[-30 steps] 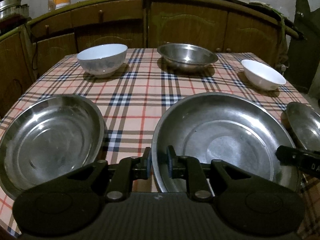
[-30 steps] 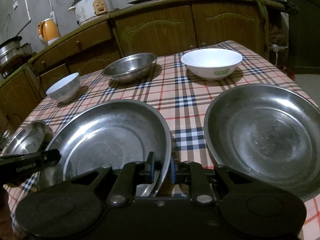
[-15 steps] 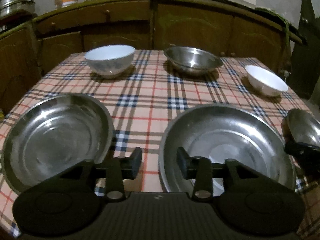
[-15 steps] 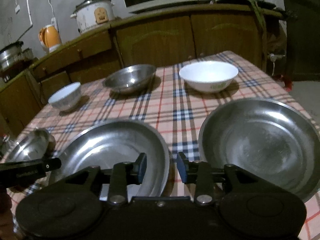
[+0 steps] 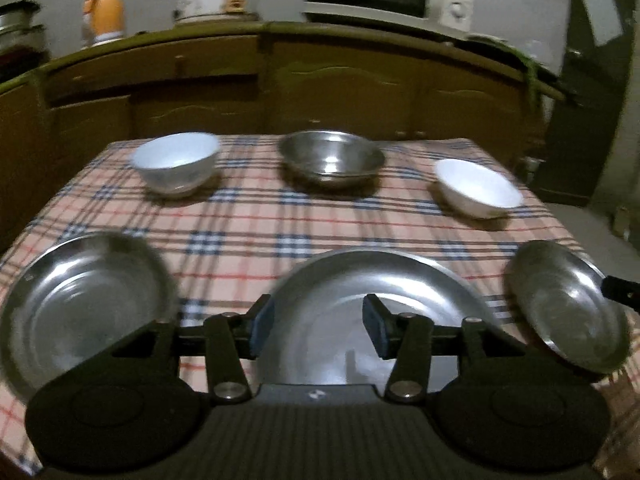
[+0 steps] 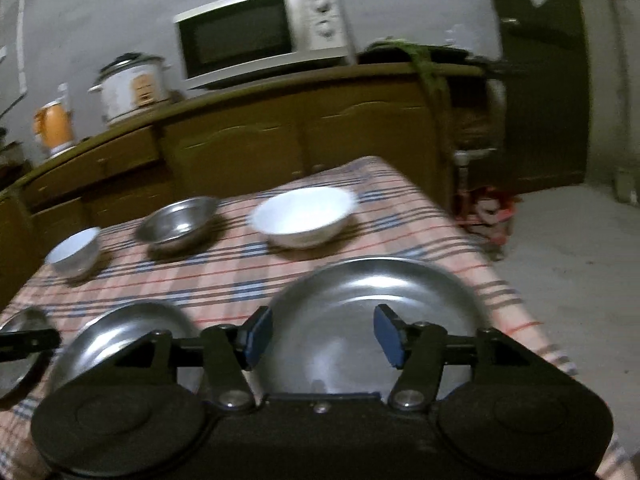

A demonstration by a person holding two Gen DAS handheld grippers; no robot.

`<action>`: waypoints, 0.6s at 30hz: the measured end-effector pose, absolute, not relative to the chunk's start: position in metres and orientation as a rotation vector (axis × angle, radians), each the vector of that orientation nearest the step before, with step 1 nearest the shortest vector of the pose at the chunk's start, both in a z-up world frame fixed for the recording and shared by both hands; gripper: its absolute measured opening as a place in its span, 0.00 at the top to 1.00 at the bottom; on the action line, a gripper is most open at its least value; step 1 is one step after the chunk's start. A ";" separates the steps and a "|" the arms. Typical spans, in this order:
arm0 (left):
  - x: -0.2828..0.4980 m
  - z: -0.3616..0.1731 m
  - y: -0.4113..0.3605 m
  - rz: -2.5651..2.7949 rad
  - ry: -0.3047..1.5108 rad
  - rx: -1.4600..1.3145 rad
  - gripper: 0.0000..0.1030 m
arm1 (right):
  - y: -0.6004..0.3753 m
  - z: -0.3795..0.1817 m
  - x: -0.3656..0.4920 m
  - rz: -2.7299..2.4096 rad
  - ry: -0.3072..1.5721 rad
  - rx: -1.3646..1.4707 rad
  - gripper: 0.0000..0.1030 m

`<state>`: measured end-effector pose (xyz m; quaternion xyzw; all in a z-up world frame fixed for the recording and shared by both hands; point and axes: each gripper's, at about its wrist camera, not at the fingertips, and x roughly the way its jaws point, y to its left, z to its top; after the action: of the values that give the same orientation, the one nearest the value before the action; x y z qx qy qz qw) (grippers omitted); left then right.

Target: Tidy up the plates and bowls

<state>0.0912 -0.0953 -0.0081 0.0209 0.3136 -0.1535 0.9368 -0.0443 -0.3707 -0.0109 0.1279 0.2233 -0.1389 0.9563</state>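
Plaid tablecloth [image 5: 256,216] crowded: steel plates, bowls; both tongs just opened, empty.

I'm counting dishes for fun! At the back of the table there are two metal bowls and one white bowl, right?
Not quite. The left wrist view shows two white bowls at the back, with one metal bowl between them.
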 end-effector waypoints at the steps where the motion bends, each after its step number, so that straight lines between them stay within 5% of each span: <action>1: 0.091 -0.008 -0.103 -0.332 0.641 0.048 0.51 | -0.380 -0.012 -0.048 -0.307 0.454 0.264 0.28; 18: 0.104 -0.034 -0.252 -0.554 0.679 0.222 0.32 | -0.472 -0.063 -0.058 -0.437 0.526 0.458 0.21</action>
<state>0.1041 -0.2523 -0.0341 0.1074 0.3280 -0.2679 0.8995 -0.0581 -0.4717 -0.0627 0.2226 0.2558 -0.2122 0.9165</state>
